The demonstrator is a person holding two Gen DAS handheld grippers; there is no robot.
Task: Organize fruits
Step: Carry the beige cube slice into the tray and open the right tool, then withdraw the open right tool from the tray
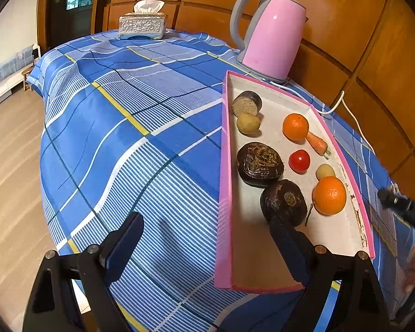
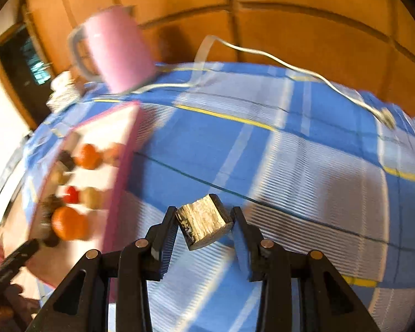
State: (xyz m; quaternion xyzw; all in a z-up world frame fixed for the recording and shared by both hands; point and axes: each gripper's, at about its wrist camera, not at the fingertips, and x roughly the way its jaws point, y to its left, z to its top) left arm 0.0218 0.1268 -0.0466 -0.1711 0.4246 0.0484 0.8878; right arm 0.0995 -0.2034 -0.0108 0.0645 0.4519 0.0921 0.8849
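A pink-rimmed tray (image 1: 226, 182) at right of the left wrist view holds two oranges (image 1: 295, 126), a red tomato (image 1: 299, 161), a carrot (image 1: 316, 143), pale potatoes (image 1: 248, 123) and dark round produce (image 1: 260, 164); a pale, dark-skinned cut chunk (image 2: 204, 221), tilted, sits low-centre in the right wrist view.

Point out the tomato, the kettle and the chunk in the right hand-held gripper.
tomato (image 1: 299, 161), left wrist view, middle of its red skin
kettle (image 1: 274, 36), left wrist view, pink side wall
chunk (image 2: 204, 221), right wrist view, pale cut face between the fingers
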